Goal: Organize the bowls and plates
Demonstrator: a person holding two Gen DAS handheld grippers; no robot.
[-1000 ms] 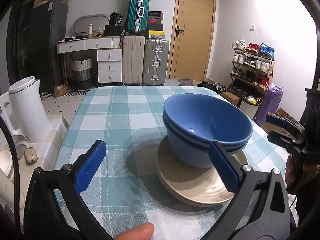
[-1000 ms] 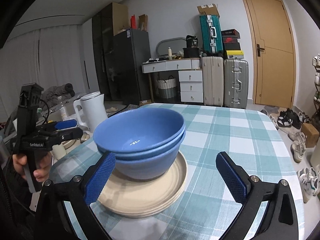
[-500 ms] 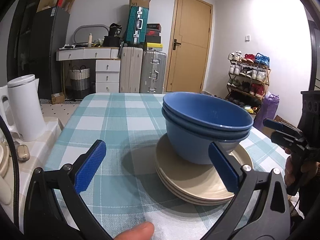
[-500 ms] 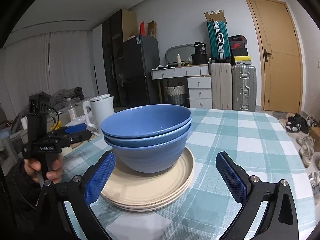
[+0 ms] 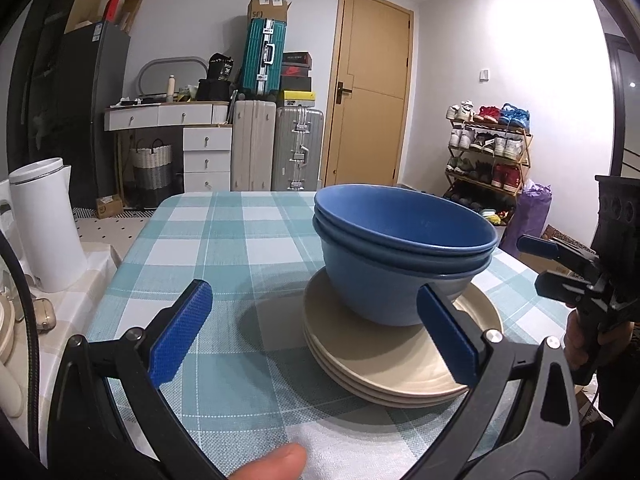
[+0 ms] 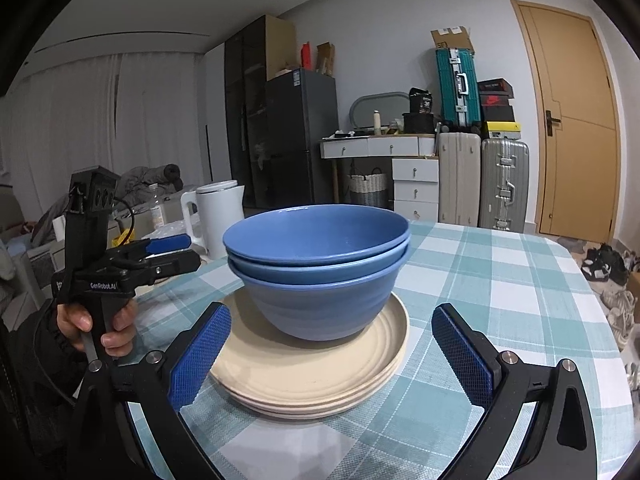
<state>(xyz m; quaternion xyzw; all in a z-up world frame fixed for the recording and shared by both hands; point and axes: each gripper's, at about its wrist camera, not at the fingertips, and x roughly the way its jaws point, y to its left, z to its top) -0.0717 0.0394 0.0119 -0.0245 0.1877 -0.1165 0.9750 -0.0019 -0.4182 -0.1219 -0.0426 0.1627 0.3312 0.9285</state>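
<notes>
A stack of blue bowls point(image 5: 404, 256) sits nested on a stack of cream plates point(image 5: 400, 364), and the whole pile rests on the desk point(image 5: 224, 240), which is covered with a teal and white checked cloth. Three bowl rims show, one inside the next. The bowls stand a little off the middle of the top plate, leaving a wide bare band of plate on the near side in both views.

The left gripper point(image 5: 316, 336) is wide open and holds nothing; its blue pads point(image 5: 180, 332) sit apart above the cloth, with the pile just behind the right-hand pad. A fingertip point(image 5: 272, 466) shows at the bottom edge of this view.

The right gripper point(image 6: 332, 356) is also spread wide and empty, its two pads on either side of the plates' near rim, not touching them.

Each view catches the other gripper off to the side, held by a hand point(image 6: 100, 324) at the desk's edge.

A white kettle point(image 6: 220, 216) stands beside the desk. Further back are suitcases point(image 5: 280, 148), a white chest of drawers point(image 5: 206, 156), a wooden door point(image 5: 368, 96) and a shoe rack point(image 5: 488, 148).
</notes>
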